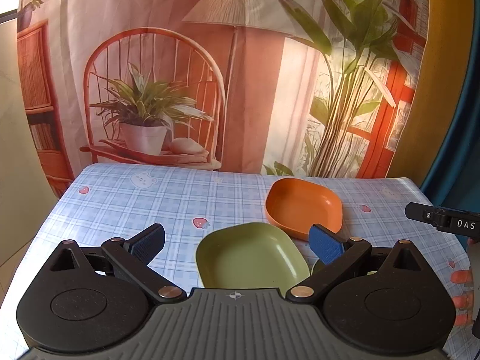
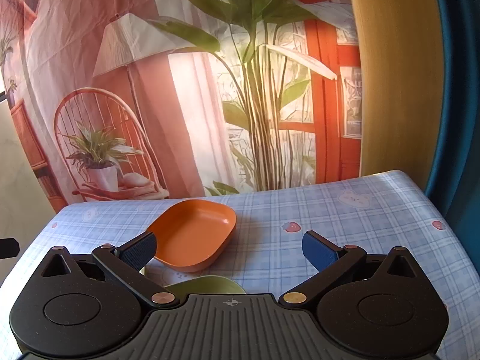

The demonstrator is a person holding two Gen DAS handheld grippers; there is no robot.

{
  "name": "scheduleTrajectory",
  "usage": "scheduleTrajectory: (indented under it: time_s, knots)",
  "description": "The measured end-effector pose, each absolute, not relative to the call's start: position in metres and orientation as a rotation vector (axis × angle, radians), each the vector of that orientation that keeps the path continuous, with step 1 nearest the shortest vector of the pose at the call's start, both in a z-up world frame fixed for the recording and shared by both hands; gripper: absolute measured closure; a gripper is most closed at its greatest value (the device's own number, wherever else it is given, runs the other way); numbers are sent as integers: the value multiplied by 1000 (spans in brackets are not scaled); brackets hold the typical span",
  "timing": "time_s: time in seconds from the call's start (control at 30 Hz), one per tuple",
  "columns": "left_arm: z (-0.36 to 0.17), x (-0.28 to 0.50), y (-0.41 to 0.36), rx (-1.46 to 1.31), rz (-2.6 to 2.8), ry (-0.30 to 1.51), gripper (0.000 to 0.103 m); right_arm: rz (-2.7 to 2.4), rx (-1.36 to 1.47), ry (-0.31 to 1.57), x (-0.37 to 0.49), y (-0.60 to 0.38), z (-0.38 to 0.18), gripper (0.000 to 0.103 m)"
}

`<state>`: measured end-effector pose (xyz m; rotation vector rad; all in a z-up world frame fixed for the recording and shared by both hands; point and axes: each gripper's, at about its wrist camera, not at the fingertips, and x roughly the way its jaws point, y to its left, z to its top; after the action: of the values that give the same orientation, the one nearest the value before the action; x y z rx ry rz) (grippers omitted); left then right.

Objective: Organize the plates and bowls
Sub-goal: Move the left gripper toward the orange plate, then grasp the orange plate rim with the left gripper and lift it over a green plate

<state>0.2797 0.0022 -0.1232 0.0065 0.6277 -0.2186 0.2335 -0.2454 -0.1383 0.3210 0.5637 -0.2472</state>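
1. A staged home-like recording corner, not a real living room: the lamp, chair, potted plant and window are all printed on a creased cloth backdrop (image 1: 234, 90) hanging behind the bench.
2. The bench (image 1: 150, 201) wears a pale blue checked cover with bears and strawberries, as a household table might.
3. On it sit an orange dish (image 1: 303, 204) and a green dish (image 1: 252, 255), plain kitchenware.

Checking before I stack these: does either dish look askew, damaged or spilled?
The orange dish is tilted, its near edge propped on the rim of the green dish rather than flat on the tablecloth. No cracks or spills show.
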Motion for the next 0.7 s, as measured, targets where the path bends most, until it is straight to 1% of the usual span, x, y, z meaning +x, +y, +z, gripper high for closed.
scheduleTrajectory:
  time_s: [0.27,0.43,0.7]
  knots:
    - [-138,291,-5,2,-247,659,0,-209,359,629,243,-253,-148,0]
    - [-147,302,-1,7,-241,684,0,-241,302,661,252,-248,-154,0]
    - [-147,341,-21,55,-263,680,0,-212,272,686,281,-256,-167,0]
